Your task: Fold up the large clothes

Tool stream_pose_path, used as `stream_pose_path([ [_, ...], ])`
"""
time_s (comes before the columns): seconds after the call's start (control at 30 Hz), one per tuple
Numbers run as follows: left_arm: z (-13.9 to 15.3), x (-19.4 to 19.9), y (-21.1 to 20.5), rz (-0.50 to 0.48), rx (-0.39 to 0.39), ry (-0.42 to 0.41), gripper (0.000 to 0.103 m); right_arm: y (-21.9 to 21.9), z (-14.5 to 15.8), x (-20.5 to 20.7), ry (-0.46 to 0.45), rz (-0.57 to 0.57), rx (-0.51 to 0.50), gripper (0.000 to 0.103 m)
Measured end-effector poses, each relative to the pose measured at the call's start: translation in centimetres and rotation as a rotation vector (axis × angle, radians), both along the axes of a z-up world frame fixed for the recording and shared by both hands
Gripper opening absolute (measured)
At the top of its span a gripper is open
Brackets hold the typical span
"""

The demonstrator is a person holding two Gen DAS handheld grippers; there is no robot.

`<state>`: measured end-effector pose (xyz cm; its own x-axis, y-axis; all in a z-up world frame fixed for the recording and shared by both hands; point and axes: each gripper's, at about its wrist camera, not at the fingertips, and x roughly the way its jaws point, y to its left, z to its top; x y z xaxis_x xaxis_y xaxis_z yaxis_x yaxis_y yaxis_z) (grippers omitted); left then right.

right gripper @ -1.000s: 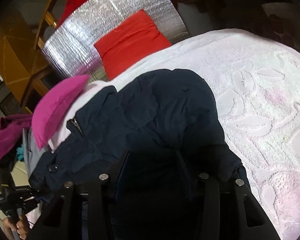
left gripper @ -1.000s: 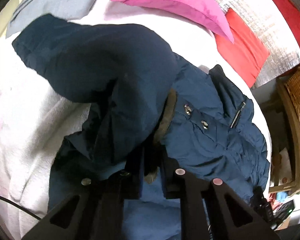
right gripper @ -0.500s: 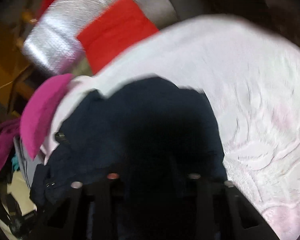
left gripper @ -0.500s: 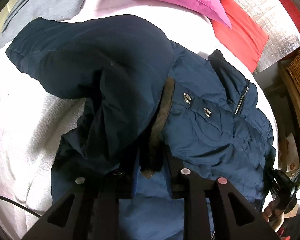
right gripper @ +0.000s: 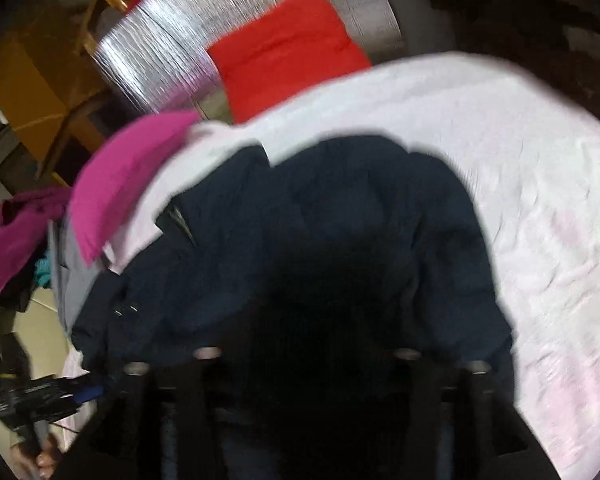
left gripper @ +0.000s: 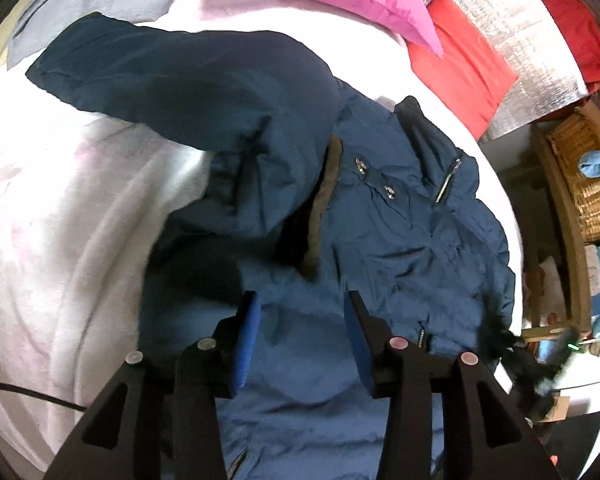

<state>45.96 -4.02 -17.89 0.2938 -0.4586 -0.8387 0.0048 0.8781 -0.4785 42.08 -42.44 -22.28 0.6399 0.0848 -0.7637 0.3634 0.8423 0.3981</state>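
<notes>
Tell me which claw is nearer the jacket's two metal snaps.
Probably left. The left claw hangs open just below the snaps; the right claw sits over the jacket, well right of them.

Left claw (left gripper: 300, 312) now spread apart, having released the navy jacket (left gripper: 400, 240); its collar lies flat.

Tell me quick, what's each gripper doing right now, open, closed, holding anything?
Left gripper: open, holding nothing, above the navy jacket.
Right gripper: cannot be told; fingers lost in dark, blurred jacket fabric.
</notes>
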Motion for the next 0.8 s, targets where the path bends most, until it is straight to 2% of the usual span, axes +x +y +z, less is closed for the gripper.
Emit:
stream_pose_path([
  [0.13, 1.0, 0.5, 3.2, 0.026, -0.077, -0.017, 0.046, 1.0, 0.2, 0.1, 0.007, 0.019, -0.045, 0.057],
  [0.2, 1.5, 1.0, 5.2, 0.071, -0.11, -0.031, 0.049, 1.3, 1.3, -0.4, -0.026, 0.022, -0.059, 0.052],
  [0.27, 1.9, 1.5, 7.3, 0.136, -0.136, -0.045, 0.06, 1.9, 2.7, -0.7, -0.081, 0.039, -0.078, 0.052],
  [0.37, 1.7, 2.3, 10.0, 0.251, -0.167, -0.051, 0.062, 3.0, 3.6, -0.6, -0.125, 0.077, -0.061, 0.052],
  [0.43, 1.1, 2.8, 11.5, 0.306, -0.214, -0.044, 0.063, 3.8, 3.4, 0.1, -0.118, 0.112, -0.037, 0.052],
  [0.53, 0.0, 3.7, 12.2, 0.34, -0.284, -0.018, 0.063, 4.5, 2.0, 1.1, -0.088, 0.138, -0.013, 0.052],
  [0.63, -0.6, 4.3, 12.0, 0.359, -0.305, -0.015, 0.063, 4.7, 0.0, 2.1, -0.018, 0.144, 0.002, 0.052],
  [0.8, -1.4, 5.6, 11.6, 0.375, -0.346, -0.007, 0.063, 3.9, 0.2, 1.3, -0.063, 0.127, 0.055, 0.051],
])
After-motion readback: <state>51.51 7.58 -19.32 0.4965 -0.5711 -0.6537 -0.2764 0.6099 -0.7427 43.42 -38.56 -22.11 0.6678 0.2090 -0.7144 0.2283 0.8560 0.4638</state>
